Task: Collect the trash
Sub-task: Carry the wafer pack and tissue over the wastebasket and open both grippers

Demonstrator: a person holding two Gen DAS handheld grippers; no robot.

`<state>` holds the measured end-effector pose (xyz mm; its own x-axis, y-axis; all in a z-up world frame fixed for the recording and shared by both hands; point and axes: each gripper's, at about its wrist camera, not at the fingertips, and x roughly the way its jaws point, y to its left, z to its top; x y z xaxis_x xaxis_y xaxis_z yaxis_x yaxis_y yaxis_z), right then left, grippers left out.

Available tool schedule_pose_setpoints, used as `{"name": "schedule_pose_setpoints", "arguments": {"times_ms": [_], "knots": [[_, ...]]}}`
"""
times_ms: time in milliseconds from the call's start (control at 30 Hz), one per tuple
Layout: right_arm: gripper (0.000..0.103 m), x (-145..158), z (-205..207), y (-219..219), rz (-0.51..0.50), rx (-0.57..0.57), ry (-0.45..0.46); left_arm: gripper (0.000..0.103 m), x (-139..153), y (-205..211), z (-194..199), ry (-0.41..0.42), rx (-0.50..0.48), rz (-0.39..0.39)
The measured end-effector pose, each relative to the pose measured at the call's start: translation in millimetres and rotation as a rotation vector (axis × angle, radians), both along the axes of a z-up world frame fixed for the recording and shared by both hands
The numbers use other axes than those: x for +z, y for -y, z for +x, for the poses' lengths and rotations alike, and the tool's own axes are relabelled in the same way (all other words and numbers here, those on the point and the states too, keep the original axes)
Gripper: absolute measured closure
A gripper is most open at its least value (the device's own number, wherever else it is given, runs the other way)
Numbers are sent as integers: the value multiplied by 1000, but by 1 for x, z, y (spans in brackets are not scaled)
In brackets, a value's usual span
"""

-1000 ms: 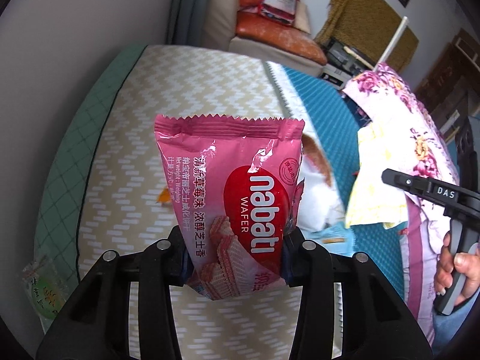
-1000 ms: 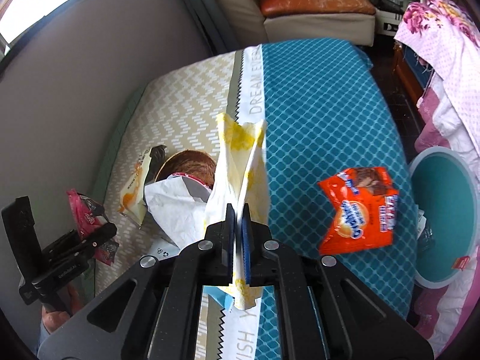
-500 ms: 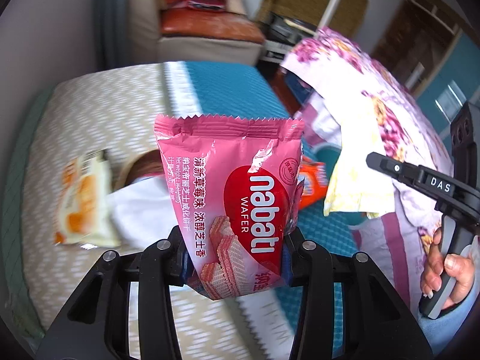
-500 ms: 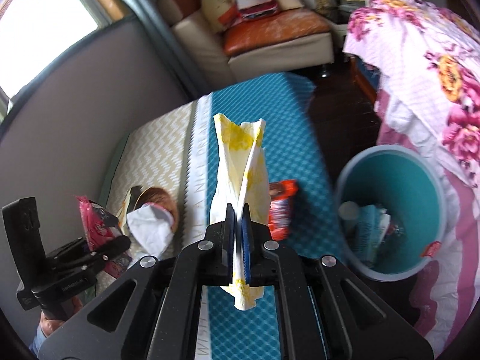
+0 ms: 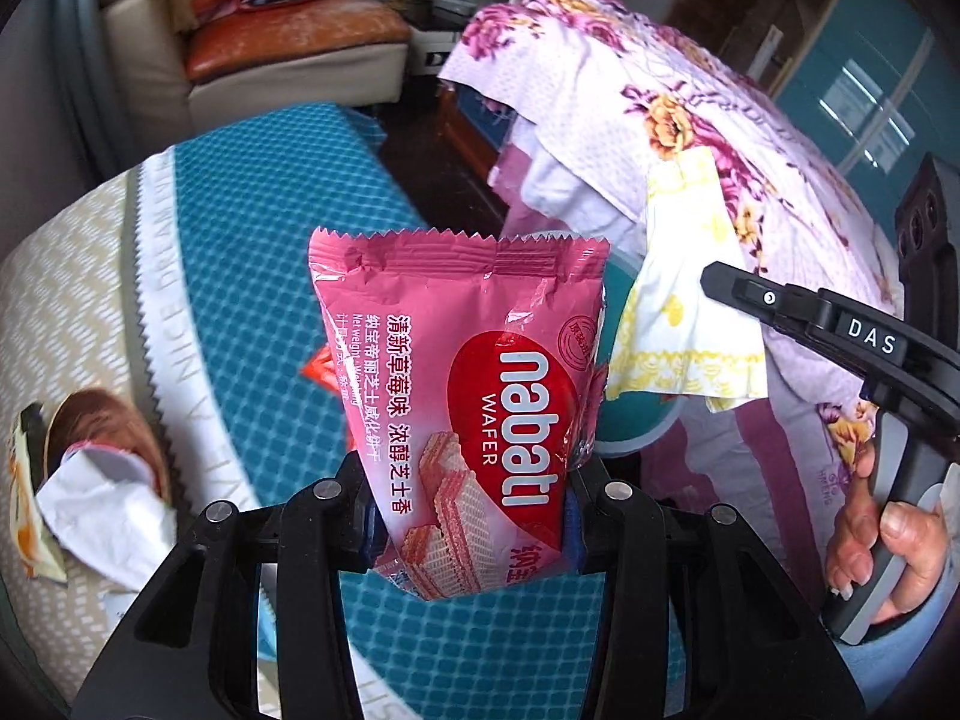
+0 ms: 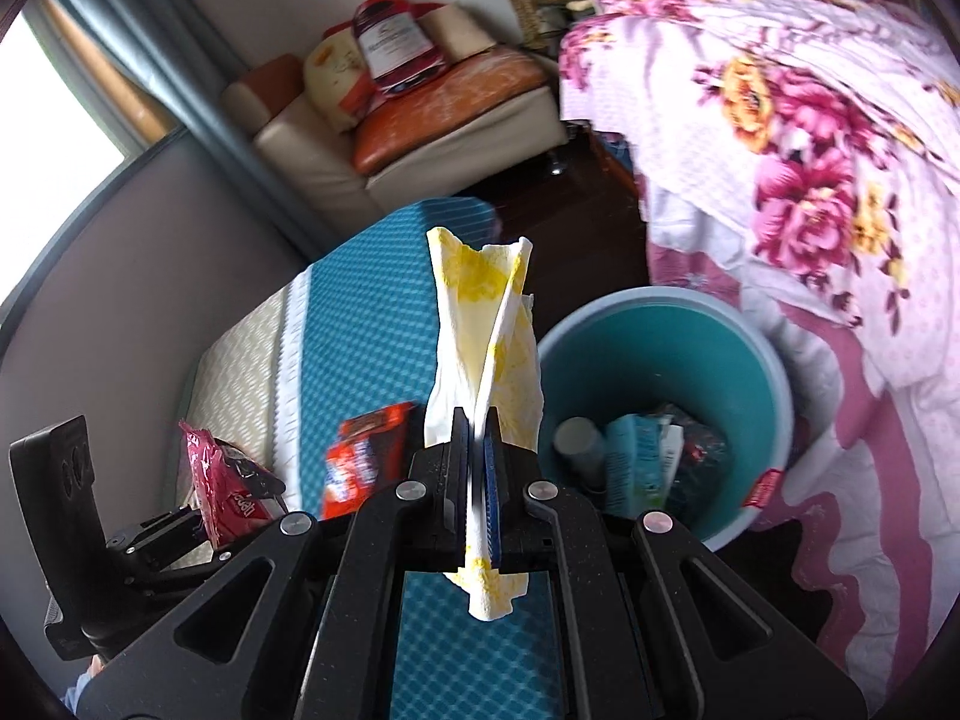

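Both views have swung away from the bed since a second ago, bringing the bin from the frame edge to just ahead of the right hand-held gripper.

Item 1, nearest: right hand-held gripper [image 6: 477,450], jaws pressed together on a yellow-and-white napkin [image 6: 480,324]. Napkin is limp, creased, blotched yellow, standing up ahead of the jaws with a short tail hanging below. Pinched mid-length, probably so it stays bunched and falls clear when let go.

Item 2: left hand-held gripper [image 5: 471,516], closed on the lower end of a pink wafer packet [image 5: 462,372]. Packet is glossy, puffed, crimped at the top, red oval logo; held upright ahead of the jaws, likely awaiting its turn at the bin.

Item 3, ahead and right of the right hand-held gripper: teal bin [image 6: 708,330], open, already holding several discarded wrappers.

Item 4, ahead and left: orange snack wrapper [image 6: 366,456], flat on the teal bed cover [image 6: 360,324], uncollected.

Item 5, left of the left hand-held gripper: white crumpled paper [image 5: 102,498] on the bed, uncollected.
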<state>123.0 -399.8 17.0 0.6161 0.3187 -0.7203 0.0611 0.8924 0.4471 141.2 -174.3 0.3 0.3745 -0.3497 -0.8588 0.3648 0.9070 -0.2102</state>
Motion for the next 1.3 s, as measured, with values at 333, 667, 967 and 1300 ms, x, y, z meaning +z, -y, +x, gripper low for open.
{"name": "schedule_pose_setpoints", "arguments": {"times_ms": [333, 667, 967, 1300], "knots": [[98, -15, -5, 47, -6, -82, -32, 59, -14, 59, 20, -35, -80, 3], [98, -29, -4, 81, -17, -153, -57, 59, -29, 97, 42, -58, -133, 17], [98, -38, 4, 89, -24, -161, -88, 30, -45, 108, 48, -72, -137, 33], [98, -41, 10, 83, -35, -156, -103, 14, -41, 90, 44, -65, -87, 6]]}}
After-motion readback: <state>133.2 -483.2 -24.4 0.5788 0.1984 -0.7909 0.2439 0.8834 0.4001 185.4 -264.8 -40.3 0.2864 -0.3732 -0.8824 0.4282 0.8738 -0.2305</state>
